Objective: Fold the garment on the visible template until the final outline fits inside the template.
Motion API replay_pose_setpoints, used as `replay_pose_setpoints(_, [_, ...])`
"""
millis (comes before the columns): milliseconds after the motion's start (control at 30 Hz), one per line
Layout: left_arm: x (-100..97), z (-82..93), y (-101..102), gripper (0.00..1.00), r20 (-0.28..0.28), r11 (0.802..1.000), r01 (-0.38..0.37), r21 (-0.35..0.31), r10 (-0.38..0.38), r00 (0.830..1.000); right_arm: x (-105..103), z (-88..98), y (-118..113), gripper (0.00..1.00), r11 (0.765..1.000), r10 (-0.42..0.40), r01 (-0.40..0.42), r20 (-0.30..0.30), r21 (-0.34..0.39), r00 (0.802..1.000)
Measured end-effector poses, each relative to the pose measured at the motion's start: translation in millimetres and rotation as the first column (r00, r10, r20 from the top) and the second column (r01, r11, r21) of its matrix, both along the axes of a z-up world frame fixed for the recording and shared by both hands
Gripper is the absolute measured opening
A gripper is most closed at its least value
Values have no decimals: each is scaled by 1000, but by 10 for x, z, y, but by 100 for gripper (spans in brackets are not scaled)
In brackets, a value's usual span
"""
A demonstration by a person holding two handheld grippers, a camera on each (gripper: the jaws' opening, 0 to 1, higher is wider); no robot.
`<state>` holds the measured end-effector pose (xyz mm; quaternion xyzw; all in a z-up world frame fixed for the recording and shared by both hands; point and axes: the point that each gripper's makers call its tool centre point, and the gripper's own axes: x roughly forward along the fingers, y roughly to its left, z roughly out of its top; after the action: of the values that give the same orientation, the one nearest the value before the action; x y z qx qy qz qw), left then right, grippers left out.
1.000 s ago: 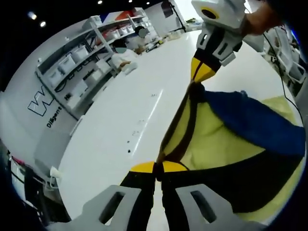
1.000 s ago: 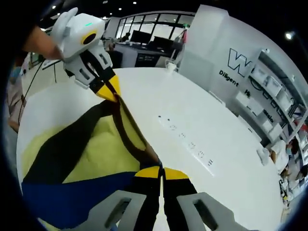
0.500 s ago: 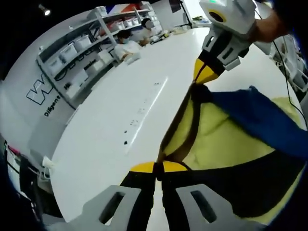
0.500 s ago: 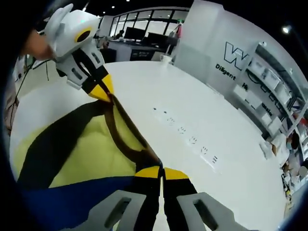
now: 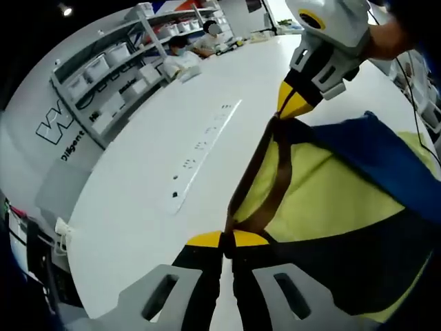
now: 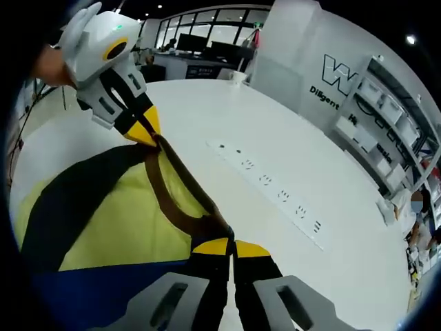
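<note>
Two claws pinch one garment (image 5: 324,207) by brown edge band, stretched taut between them above white counter (image 5: 151,179). Left claw (image 5: 227,239) shut on band's near end; left of it, bare counter with socket strip (image 5: 205,143); ahead, right claw (image 5: 293,103) clamped on far end; yellow, black, blue cloth hangs to right. Right claw view: left claw (image 6: 143,131) grips upper left, right claw (image 6: 231,246) closed on band, garment (image 6: 110,221) left.

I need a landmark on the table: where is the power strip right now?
In the left gripper view the power strip lies flat on the white table, left of the garment; in the right gripper view it runs to the garment's right.
</note>
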<state>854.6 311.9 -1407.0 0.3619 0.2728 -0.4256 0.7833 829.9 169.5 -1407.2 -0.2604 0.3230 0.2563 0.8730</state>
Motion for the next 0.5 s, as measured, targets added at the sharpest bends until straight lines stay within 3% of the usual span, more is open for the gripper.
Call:
replay_pose_setpoints(233, [-3, -56, 21, 13, -20, 1000, -27, -6, 27, 999, 7, -25, 47, 0, 1000, 12, -12, -3, 23, 1000])
replay_pose_setpoints(300, [-7, -47, 21, 15, -21, 999, -32, -12, 32, 999, -8, -36, 55, 4, 999, 10, -10, -7, 41, 1000])
replay_pose_setpoints(500, [-34, -10, 49, 36, -26, 997, -60, -39, 59, 998, -69, -25, 35, 16, 998, 9, -9, -1, 64, 1000])
